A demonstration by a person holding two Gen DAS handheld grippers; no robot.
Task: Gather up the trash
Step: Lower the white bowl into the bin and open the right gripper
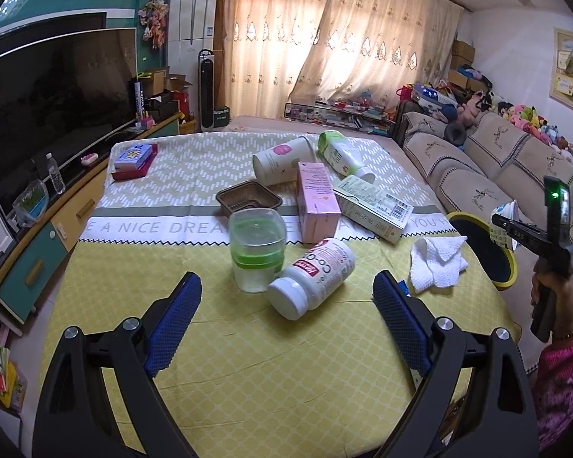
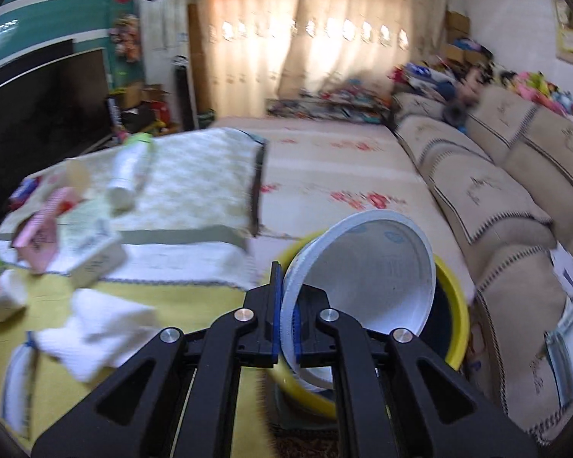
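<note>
The right gripper [image 2: 286,316] is clamped on the rim of a white cup [image 2: 374,274], which hangs tilted over the yellow-rimmed bin [image 2: 454,328] beside the table [image 1: 248,362]. The right wrist view is blurred, so whether the cup sits squarely above the opening is hard to say. The left gripper [image 1: 286,305] hovers spread wide and empty above the table, with a pill bottle [image 1: 313,278] lying on its side just ahead. By my judgement the job is at an early stage: only the cup is near disposal. Left on the table are the bottle, a clear jar [image 1: 258,252], a tissue [image 1: 437,263], a brown tray [image 1: 248,198], a pink box [image 1: 317,200], a white box [image 1: 374,206] and two tubs [image 1: 282,160] lying flat.
</note>
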